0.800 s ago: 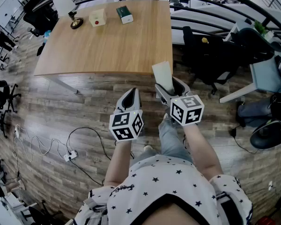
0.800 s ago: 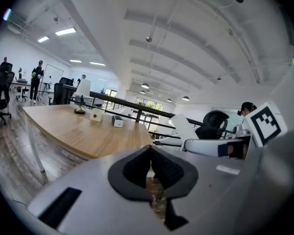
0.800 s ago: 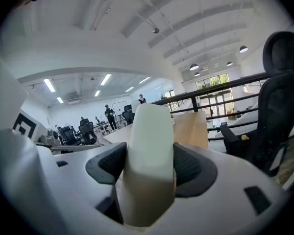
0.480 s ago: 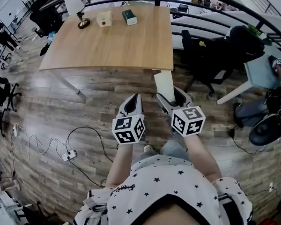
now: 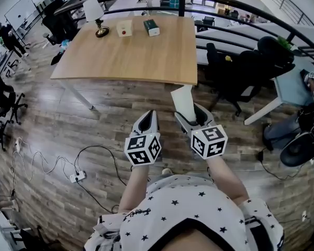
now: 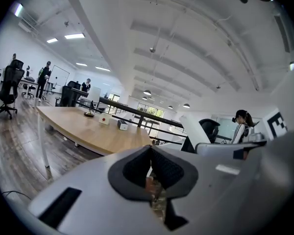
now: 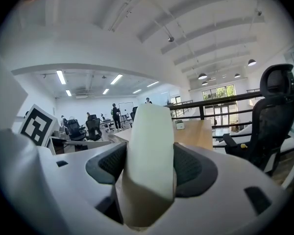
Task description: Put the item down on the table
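Right gripper (image 5: 190,114) pinches an off-white flat item (image 5: 182,97) between its dark pads, with the item upright and sticking out past the jaw tips (the right gripper view shows it filling the whole gap). The item hangs over the wood floor (image 5: 94,120), short of the near edge of the table (image 5: 136,56). Left gripper (image 5: 148,116) is just beside it, jaws pressed together with nothing between them.

floor: wood planks (image 5: 68,124); white cable (image 5: 52,163) lay across it | furniture: wooden table (image 5: 131,56); lamp (image 5: 97,14) at tabletop's far-left corner; black office chairs (image 5: 240,72) beside it | light: ceiling strips (image 6: 74,35) lit
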`<state>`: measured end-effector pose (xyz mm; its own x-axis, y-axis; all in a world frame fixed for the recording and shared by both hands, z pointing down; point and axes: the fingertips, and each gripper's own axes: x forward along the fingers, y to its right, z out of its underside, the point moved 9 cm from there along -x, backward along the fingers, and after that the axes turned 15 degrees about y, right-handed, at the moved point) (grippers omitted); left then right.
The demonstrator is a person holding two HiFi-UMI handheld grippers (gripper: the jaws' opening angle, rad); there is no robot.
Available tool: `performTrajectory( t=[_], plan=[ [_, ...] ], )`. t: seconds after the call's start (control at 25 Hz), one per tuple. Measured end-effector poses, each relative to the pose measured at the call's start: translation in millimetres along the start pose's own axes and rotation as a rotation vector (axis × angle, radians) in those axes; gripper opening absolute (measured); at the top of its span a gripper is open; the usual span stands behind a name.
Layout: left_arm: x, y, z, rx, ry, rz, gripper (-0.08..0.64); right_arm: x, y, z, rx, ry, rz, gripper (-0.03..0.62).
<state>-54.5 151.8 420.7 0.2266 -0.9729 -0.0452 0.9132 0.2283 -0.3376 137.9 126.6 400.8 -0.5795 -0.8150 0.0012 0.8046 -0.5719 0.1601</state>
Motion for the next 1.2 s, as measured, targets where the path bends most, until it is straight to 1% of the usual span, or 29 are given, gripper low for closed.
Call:
performTrajectory(
  t=[0.12,0.32,0.64,0.92,1.2],
  plan=[
    [0.0,-1.9,-1.0,0.007,-0.007,0.013,0.012,0.5,-2.0,2.3,0.031,0.012,0.013,0.290],
    [-0.1,-1.7,-1.3,0.017,-0.023,0.045,0.012,-1.1,-1.9,4.2,0.043,0.017,0.046,0.290],
    [14.5,-11.4,10.6,0.011,-0.060,0.060,0.012,11.1,3.9,14.2,0.074,0.014,0.069,0.291],
    [45.9,-33.1,13.2,0.006,-0.077,0.047,0.012,51.2,16.4,17.4,0.086,0.016,0.063,0.291],
    [108.8,-58.0,4.8,0.014,-0.070,0.040,0.012,117.7,46.3,8.6,0.076,0.025,0.048,0.291]
  ],
)
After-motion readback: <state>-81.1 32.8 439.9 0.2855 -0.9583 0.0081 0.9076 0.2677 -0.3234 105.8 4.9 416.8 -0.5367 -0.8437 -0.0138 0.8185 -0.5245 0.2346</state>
